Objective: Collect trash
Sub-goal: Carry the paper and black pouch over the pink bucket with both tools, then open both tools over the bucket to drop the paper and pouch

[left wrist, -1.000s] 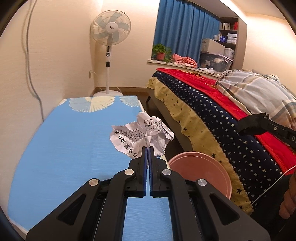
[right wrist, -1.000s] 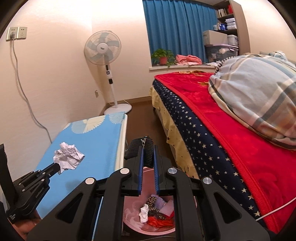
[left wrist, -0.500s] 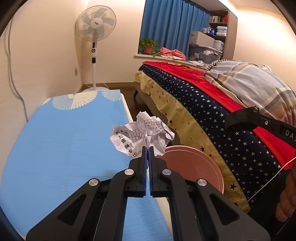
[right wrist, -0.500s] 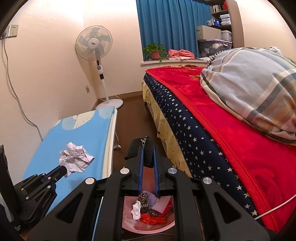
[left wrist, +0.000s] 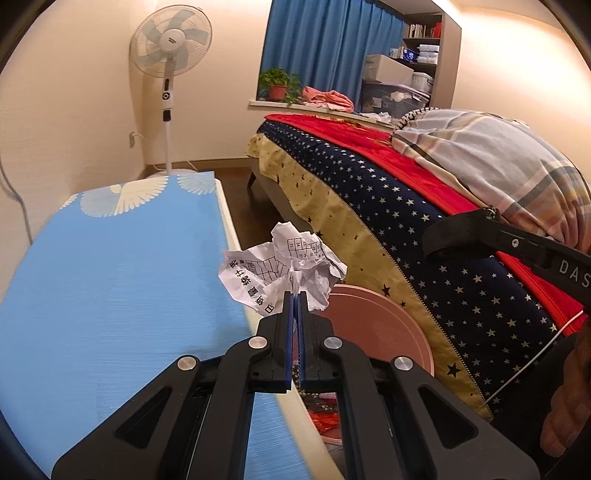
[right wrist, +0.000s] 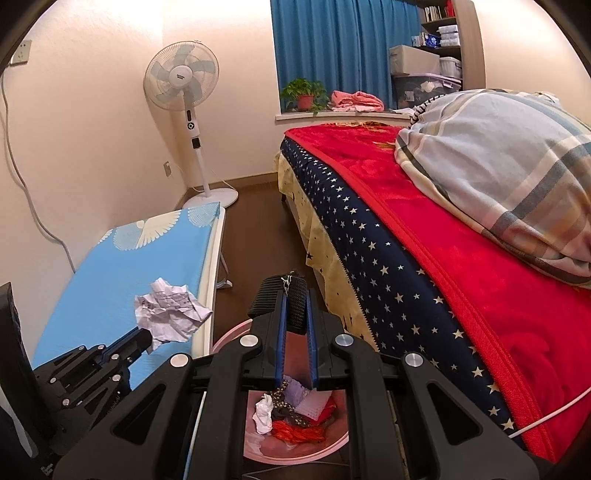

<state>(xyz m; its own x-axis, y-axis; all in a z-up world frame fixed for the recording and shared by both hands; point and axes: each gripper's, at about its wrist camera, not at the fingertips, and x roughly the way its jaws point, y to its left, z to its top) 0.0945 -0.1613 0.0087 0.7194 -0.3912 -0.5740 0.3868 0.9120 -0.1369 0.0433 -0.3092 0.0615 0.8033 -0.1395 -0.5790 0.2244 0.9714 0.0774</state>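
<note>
Pink bin (left wrist: 384, 325) half hidden behind L gripper (left wrist: 295, 295), clamped on crumpled paper (left wrist: 280, 269) past table edge (left wrist: 236, 236); R gripper (right wrist: 295, 299) pinching black handle (right wrist: 279, 295).

Warm, yellowish indoor light fills both views, brightest along the ceiling strip (left wrist: 491, 14) at upper right and glowing off the pale wall (left wrist: 74, 96). Strong fisheye bending curves the bed (right wrist: 424, 258) and leaves dark vignette corners. Focus holds well at centre; the blue tabletop (left wrist: 110, 280) smears slightly with motion blur. Shadows stay soft, and the black gripper frames read nearly featureless.
</note>
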